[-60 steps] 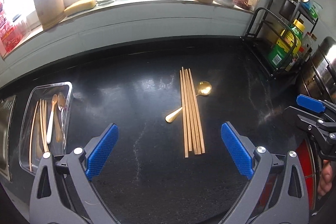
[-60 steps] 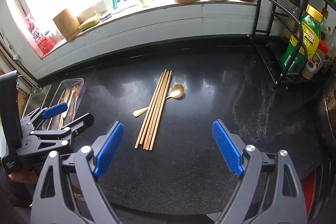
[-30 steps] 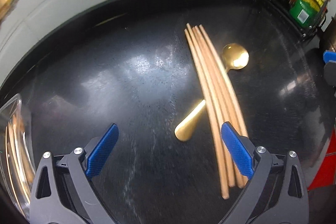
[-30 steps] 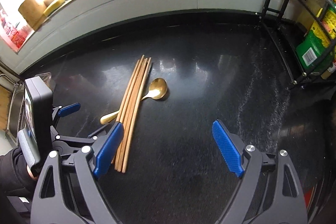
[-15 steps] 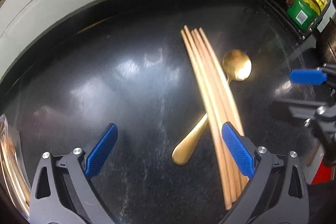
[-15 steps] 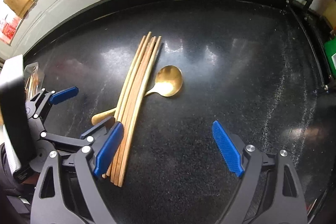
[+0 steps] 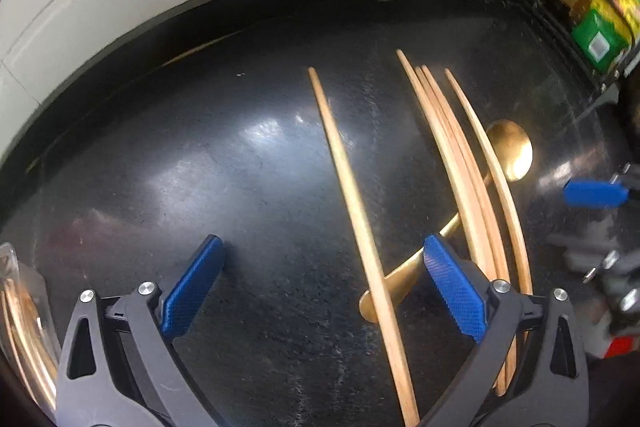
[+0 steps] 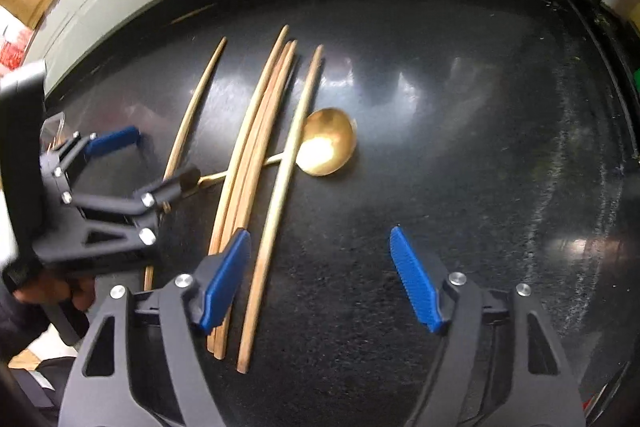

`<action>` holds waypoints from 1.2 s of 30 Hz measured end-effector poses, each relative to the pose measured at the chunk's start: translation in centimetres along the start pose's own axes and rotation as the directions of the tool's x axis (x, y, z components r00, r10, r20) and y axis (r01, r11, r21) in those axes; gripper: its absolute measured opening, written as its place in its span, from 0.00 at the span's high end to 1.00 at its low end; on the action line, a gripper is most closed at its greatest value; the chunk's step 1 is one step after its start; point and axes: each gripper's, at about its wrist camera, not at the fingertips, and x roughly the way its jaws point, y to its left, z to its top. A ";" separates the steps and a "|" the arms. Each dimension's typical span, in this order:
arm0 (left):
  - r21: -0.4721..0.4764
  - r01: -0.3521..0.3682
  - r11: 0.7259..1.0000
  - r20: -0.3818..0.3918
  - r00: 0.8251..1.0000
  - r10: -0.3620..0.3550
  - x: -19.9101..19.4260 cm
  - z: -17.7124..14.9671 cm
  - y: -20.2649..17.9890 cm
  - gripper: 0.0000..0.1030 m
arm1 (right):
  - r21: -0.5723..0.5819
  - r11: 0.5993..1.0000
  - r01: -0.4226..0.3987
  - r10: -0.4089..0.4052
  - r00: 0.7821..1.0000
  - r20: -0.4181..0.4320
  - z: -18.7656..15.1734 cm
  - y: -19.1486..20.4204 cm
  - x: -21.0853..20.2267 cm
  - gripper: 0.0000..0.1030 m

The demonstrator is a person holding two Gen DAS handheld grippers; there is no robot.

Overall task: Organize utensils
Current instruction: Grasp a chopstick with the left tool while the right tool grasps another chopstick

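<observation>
Counter point(image 7: 240, 187): 5 wooden chopsticks point(image 8: 256, 151), one apart, over gold spoon point(image 8: 328, 141). Left gripper point(image 7: 320, 283) & right gripper point(image 8: 320, 275): both wide apart, holding nothing.

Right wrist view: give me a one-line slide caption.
Open right gripper above wooden chopsticks crossing a gold spoon on black counter; left gripper alongside.

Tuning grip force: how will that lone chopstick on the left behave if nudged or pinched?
The lone chopstick looks thin, round and tapered, so it likely rolls on the glossy counter. Probably light and stiff. Its near end crosses the spoon handle, so it may rock; the open left gripper straddles it.
</observation>
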 end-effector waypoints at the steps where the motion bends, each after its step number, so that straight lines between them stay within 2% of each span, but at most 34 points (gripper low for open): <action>1: -0.012 0.003 1.000 0.003 1.000 -0.003 0.1 0.2 0.2 0.05 | -0.002 1.000 -0.002 0.002 1.000 0.001 0.0 0.2 0.2 0.32; 4: -0.023 -0.018 1.000 0.000 1.000 0.018 0.6 1.1 1.2 0.05 | -0.012 1.000 0.019 -0.019 1.000 0.011 0.0 0.8 0.9 0.36; 8: 0.036 -0.067 0.997 0.012 0.998 0.066 1.3 2.0 0.9 0.05 | -0.043 0.996 0.073 -0.072 0.997 0.038 0.2 1.6 1.4 0.36; 12: 0.040 -0.068 0.997 0.034 0.997 0.067 1.2 1.8 -0.2 0.10 | -0.110 0.982 0.153 -0.148 0.987 0.054 -0.8 3.0 1.8 0.36; 14: 0.036 -0.068 0.997 0.057 0.996 0.066 0.6 1.1 -0.9 0.23 | -0.121 0.980 0.160 -0.154 0.986 0.062 -1.1 3.4 1.7 0.40; 15: 0.034 -0.069 0.997 0.070 0.995 0.067 0.3 0.5 -1.1 0.30 | -0.125 0.980 0.157 -0.150 0.986 0.066 -1.3 3.6 1.7 0.46; 16: 0.037 -0.071 0.997 0.087 0.994 0.067 0.1 0.4 -1.4 0.45 | -0.132 0.979 0.155 -0.147 0.987 0.069 -1.3 3.8 1.6 0.58; 17: 0.035 -0.072 0.997 0.093 0.993 0.069 -0.1 0.5 -1.7 0.57 | -0.142 0.978 0.151 -0.142 0.987 0.073 -1.3 4.1 1.5 0.66; 18: 0.031 -0.073 0.997 0.095 0.993 0.070 -0.2 0.4 -1.8 0.62 | -0.150 0.978 0.148 -0.138 0.988 0.074 -1.6 4.2 1.3 0.82; 19: 0.022 -0.078 0.997 0.098 0.992 0.076 -0.2 0.5 -1.9 0.71 | -0.161 0.977 0.141 -0.132 0.989 0.070 -1.6 4.5 1.3 0.91; 20: 0.016 -0.081 0.997 0.099 0.992 0.079 -0.3 0.3 -1.9 0.83 | -0.163 0.978 0.133 -0.124 0.990 0.064 -1.6 4.6 1.3 0.92; 23: -0.002 -0.066 0.998 0.098 0.993 0.066 -0.7 -0.5 -1.6 0.94 | -0.148 0.984 0.097 -0.090 0.995 0.051 -1.7 3.8 1.1 0.93; 25: -0.012 -0.065 0.998 0.082 0.994 0.066 -1.1 -0.5 -1.7 0.94 | -0.120 0.990 0.073 -0.068 0.997 0.044 -1.7 3.2 0.7 0.93; 29: -0.028 -0.067 0.997 0.108 0.992 0.070 -3.3 -0.4 -1.1 0.94 | -0.119 0.990 0.075 -0.062 0.992 0.107 -1.5 2.6 -2.1 0.93; 36: -0.081 -0.084 0.993 0.165 0.982 0.097 -11.1 -1.5 -1.5 0.94 | -0.108 0.993 0.057 -0.033 0.976 0.215 -2.5 2.4 -8.2 0.93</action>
